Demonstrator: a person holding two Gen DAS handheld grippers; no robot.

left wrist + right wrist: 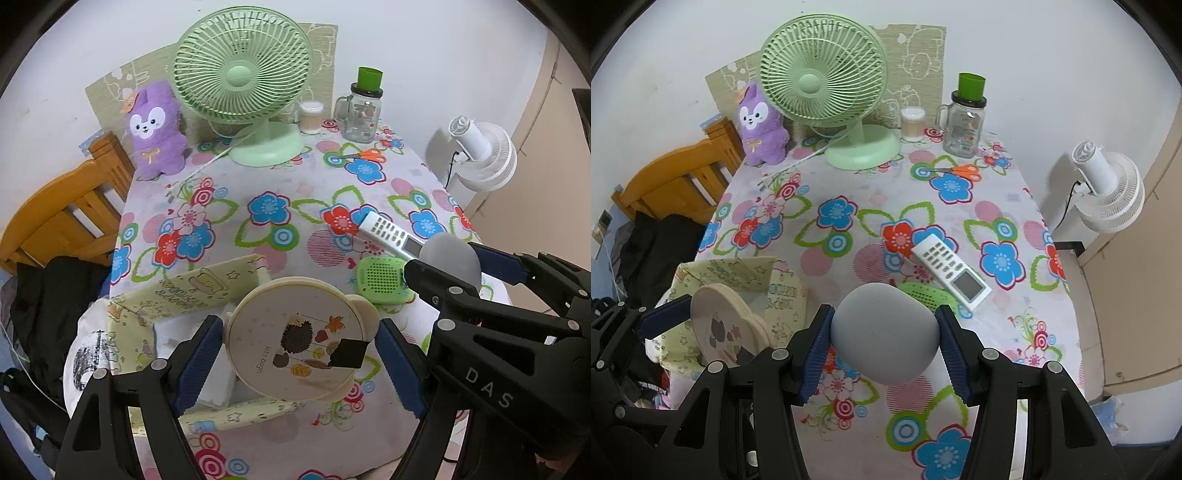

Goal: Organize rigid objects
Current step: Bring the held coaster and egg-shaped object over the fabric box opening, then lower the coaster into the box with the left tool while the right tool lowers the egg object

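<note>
Left gripper (301,363) clamped on the round cream case (295,339), hedgehog print facing up, carried above the pale yellow storage box (207,284), presumably for dropping in. Right gripper (884,339) pinched on the smooth grey egg-shaped object (884,332), kept above the floral tablecloth (849,184) near the white remote (951,269), apparently awaiting its turn.
</note>
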